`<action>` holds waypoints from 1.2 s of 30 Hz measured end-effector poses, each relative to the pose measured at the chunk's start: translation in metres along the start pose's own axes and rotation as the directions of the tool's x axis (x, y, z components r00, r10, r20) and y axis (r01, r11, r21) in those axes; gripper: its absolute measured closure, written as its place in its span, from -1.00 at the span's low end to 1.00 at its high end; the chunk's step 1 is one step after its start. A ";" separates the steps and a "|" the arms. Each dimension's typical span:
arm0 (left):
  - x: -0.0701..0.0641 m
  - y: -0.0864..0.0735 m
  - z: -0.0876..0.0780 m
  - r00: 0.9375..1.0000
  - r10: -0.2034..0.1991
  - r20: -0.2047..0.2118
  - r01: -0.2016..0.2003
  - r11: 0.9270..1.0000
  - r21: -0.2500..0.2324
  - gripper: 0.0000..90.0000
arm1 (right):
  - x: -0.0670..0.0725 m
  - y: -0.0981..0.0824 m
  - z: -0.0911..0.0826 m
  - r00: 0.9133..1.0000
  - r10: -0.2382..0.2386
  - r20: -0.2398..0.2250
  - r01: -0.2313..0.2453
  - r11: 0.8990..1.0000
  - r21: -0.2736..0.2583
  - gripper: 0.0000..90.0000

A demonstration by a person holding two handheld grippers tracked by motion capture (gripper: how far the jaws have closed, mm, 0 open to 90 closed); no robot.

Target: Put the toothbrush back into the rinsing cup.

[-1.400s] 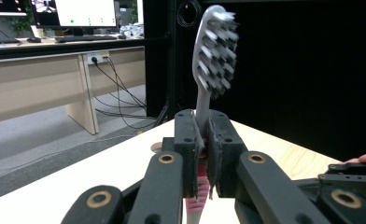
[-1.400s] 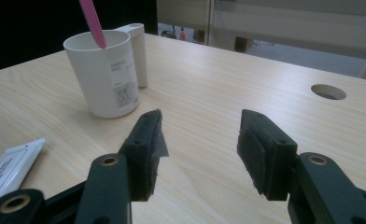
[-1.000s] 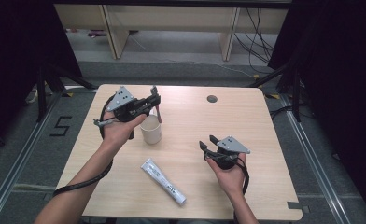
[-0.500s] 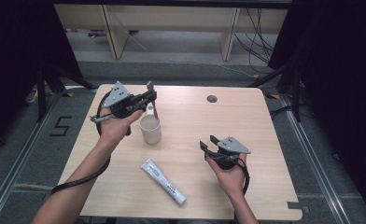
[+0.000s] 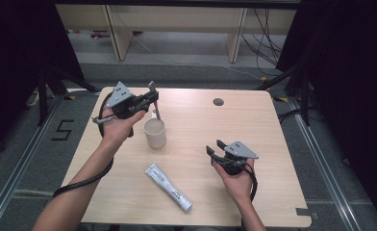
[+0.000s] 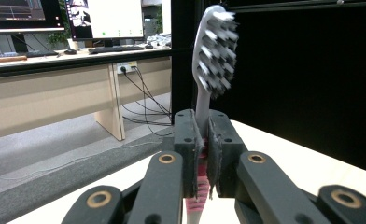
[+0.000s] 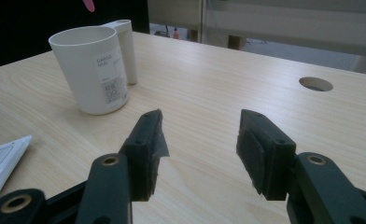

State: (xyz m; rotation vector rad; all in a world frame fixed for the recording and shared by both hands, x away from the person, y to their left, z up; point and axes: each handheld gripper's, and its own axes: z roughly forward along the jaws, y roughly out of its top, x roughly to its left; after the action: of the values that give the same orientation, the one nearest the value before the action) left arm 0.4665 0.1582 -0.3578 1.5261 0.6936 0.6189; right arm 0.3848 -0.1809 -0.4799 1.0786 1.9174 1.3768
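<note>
Pale wood-grain table [image 5: 273, 144] under you: your left gripper [image 5: 150, 98] clamps a grey bristled toothbrush [image 6: 214, 56] above the smooth white cylindrical cup [image 5: 155, 133], right gripper [image 5: 214, 147] jaws parted, empty.

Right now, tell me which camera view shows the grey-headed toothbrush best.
The left gripper view: the grey-headed toothbrush stands close and upright, bristles clear, its neck clamped between the left gripper's jaws. The high view shows only its thin pink handle above the white plastic cup. The right gripper view catches just a pink tip.
</note>
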 end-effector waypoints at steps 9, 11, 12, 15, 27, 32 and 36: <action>0.006 0.000 0.005 1.000 0.000 -0.012 0.000 1.000 -0.005 0.84 | 0.000 -0.001 0.000 1.000 -0.001 -0.013 0.001 1.000 0.003 0.12; 0.008 0.000 0.007 1.000 0.003 -0.019 -0.003 1.000 -0.009 0.84 | -0.001 -0.002 0.000 1.000 0.005 -0.014 -0.005 1.000 0.008 0.12; 0.008 0.000 0.008 1.000 0.005 -0.021 -0.005 1.000 -0.009 0.84 | -0.001 -0.002 0.000 1.000 0.005 -0.014 -0.005 1.000 0.008 0.12; 0.009 0.000 0.010 1.000 0.007 -0.025 -0.008 1.000 -0.008 0.84 | -0.001 -0.002 0.001 1.000 0.008 -0.022 -0.008 1.000 -0.007 0.12; 0.017 0.002 0.017 0.999 0.002 -0.038 -0.002 1.000 -0.010 0.84 | 0.000 -0.003 -0.002 0.999 0.033 -0.005 -0.033 0.999 0.020 0.12; 0.019 0.002 0.019 0.999 0.002 -0.043 -0.003 1.000 -0.010 0.84 | -0.002 -0.003 -0.001 1.000 0.000 -0.003 0.000 1.000 0.005 0.12; 0.020 0.003 0.022 0.999 -0.001 -0.044 0.000 1.000 -0.014 0.84 | -0.002 -0.003 0.000 1.000 -0.005 -0.005 0.005 1.000 0.003 0.12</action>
State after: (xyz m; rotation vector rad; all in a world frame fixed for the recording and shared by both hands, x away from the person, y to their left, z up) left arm 0.4962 0.1584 -0.3571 1.5027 0.7214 0.6572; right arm 0.3849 -0.1837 -0.4824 1.0724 1.9242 1.3757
